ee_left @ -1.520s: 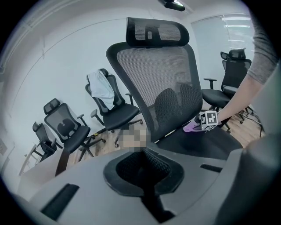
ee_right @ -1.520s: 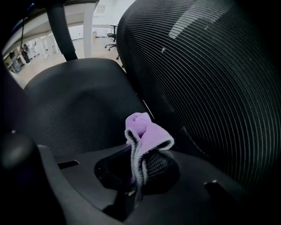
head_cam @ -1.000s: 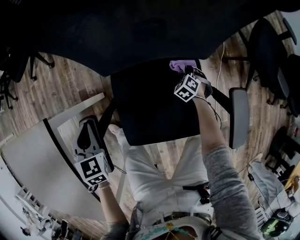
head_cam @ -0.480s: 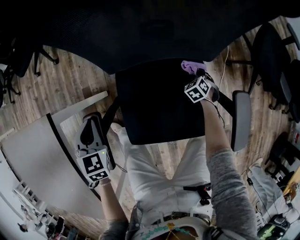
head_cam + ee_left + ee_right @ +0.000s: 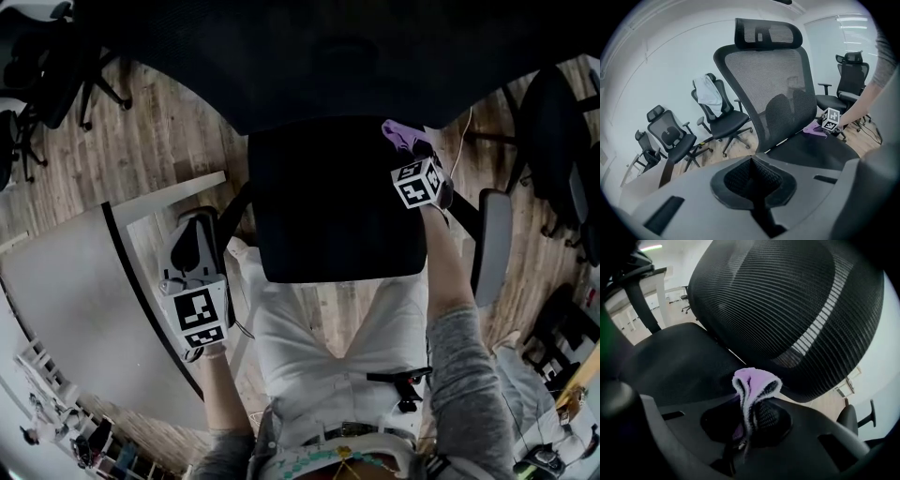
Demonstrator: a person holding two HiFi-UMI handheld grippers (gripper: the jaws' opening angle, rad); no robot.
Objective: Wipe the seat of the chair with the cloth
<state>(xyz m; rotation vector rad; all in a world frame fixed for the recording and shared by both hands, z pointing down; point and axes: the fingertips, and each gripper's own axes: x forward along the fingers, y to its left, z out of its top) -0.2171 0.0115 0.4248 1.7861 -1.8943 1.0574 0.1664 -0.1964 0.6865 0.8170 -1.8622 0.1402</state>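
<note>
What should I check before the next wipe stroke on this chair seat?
1. Cloth held: ok, the right gripper is shut on it, with a fold sticking out past the jaws.
2. Start position: ok, the cloth is at the back right corner of the seat.
3. Cloth pressed flat on the seat: cannot tell.
4. Stroke path: ok, nothing else lies on the seat.
5. Left gripper: ok, shut, empty and off to the seat's left.
6. Backrest: ok for a stroke toward the front; it is close behind the cloth.
</note>
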